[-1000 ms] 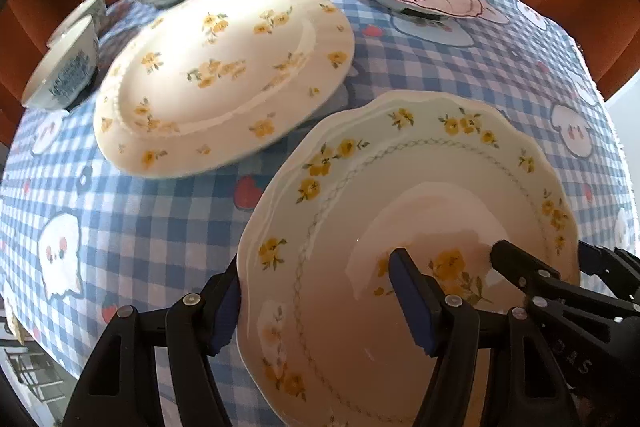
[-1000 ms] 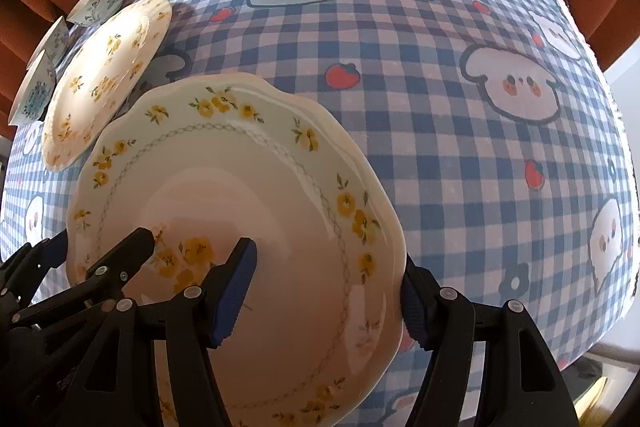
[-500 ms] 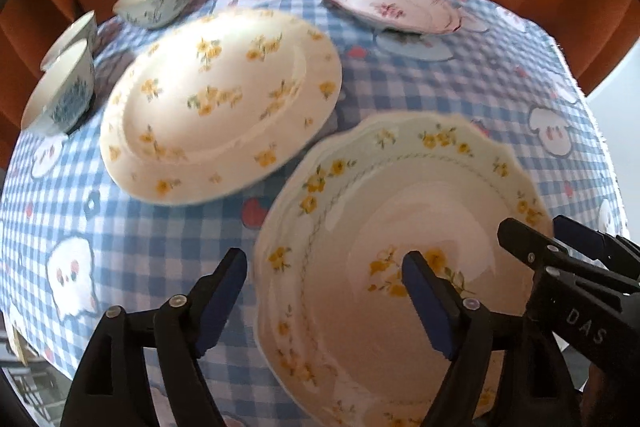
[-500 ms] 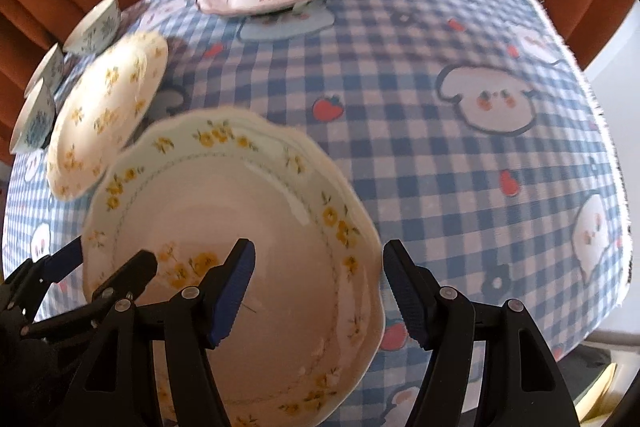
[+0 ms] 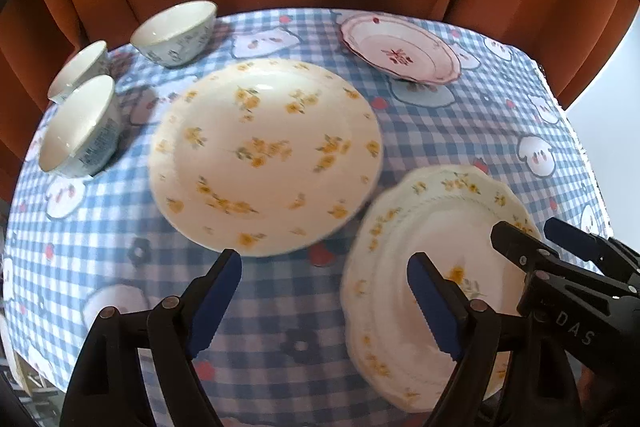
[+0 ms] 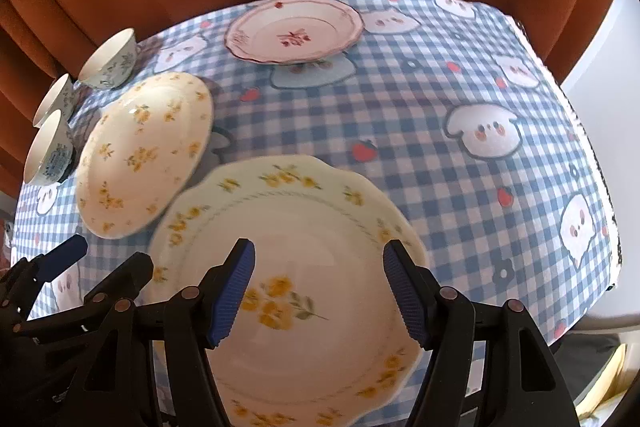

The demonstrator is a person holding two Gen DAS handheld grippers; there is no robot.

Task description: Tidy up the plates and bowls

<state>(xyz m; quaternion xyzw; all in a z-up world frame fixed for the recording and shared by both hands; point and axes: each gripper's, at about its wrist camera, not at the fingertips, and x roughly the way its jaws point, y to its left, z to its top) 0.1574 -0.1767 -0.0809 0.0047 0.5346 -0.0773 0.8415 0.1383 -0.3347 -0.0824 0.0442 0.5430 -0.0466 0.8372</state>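
Both grippers let go of the scalloped plate and backed away from it

A second before, I had the left gripper (image 5: 324, 303) and the right gripper (image 6: 318, 293) each pinching a rim of the scalloped plate (image 6: 304, 267); by this moment both sets of jaws stood wide apart and held nothing. The plate sat on the checked tablecloth (image 6: 460, 99) at the near edge, just beside the round flowered plate (image 5: 264, 155) but, as far as I could tell, not on it. So I judged that placement done, with stacking still to come. My left gripper had swung left and pulled back, its fingers hanging above bare cloth, while my right hovered level over the plate's centre. The three bowls (image 5: 80, 127) and the pink plate (image 5: 400, 53) sat untouched at the far side.
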